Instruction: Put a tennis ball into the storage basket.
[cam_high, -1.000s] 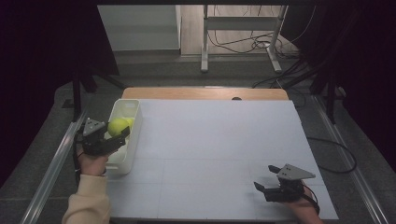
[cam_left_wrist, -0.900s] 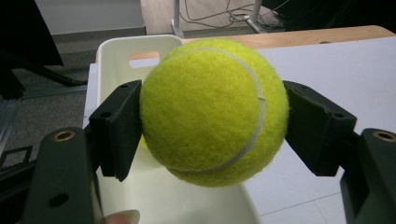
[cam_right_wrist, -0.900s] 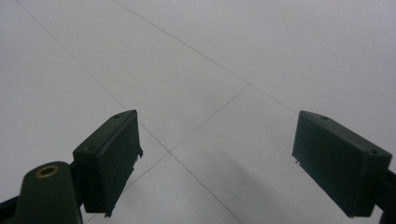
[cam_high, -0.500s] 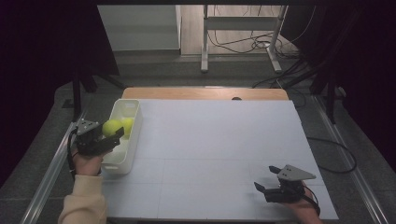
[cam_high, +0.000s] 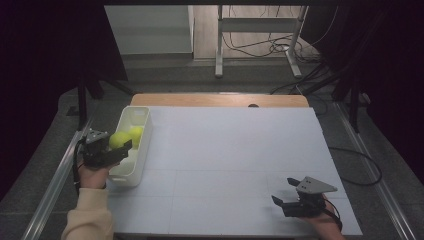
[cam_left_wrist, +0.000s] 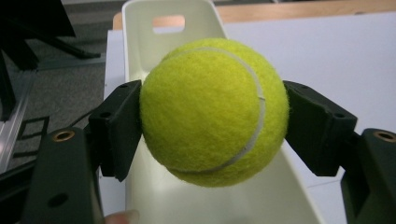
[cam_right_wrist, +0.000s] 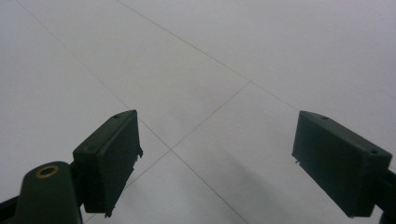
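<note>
The worktop (cam_high: 235, 165) is evenly lit from above, while the room around it is left dark. A soft shadow is cast beneath the right claw (cam_right_wrist: 217, 161). Both claw views are sharp.

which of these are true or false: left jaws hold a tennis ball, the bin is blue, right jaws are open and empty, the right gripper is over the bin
The left gripper holds a tennis ball between its jaws: true.
The bin is blue: false, it is white.
The right gripper has open, empty jaws: true.
The right gripper is over the bin: false, it sits above the bare white table, at the corner across from the bin.
A second tennis ball lies in the bin: true.
</note>
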